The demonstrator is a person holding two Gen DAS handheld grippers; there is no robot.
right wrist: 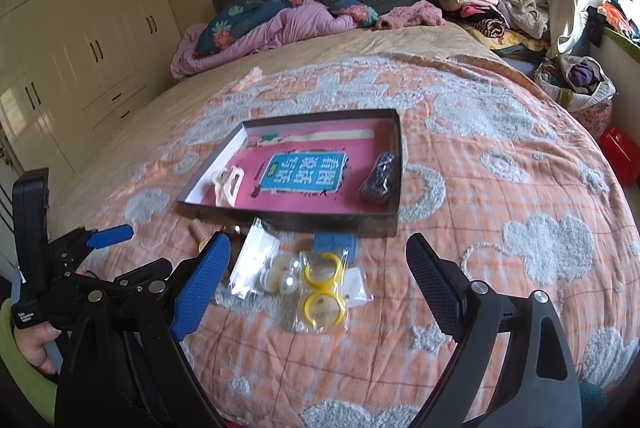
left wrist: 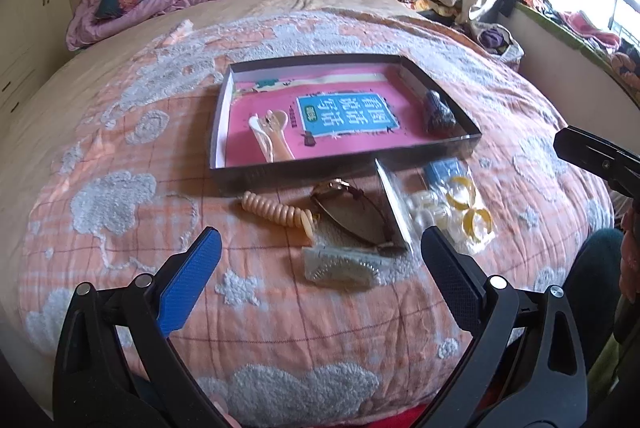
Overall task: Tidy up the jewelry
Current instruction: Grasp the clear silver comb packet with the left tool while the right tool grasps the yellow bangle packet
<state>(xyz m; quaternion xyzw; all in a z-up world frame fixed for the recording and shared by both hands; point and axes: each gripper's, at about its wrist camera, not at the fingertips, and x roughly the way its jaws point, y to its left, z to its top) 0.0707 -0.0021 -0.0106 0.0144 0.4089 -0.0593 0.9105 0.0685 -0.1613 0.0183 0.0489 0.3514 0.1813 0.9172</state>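
Both grippers — left (left wrist: 320,248), right (right wrist: 318,260) — hung released before tray (left wrist: 348,169); bagged yellow hoops (right wrist: 322,292) looked light, slippery — best pinched at bag edge.

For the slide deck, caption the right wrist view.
Open right gripper hovers over bagged yellow earrings on the quilted bed, near the shallow tray.
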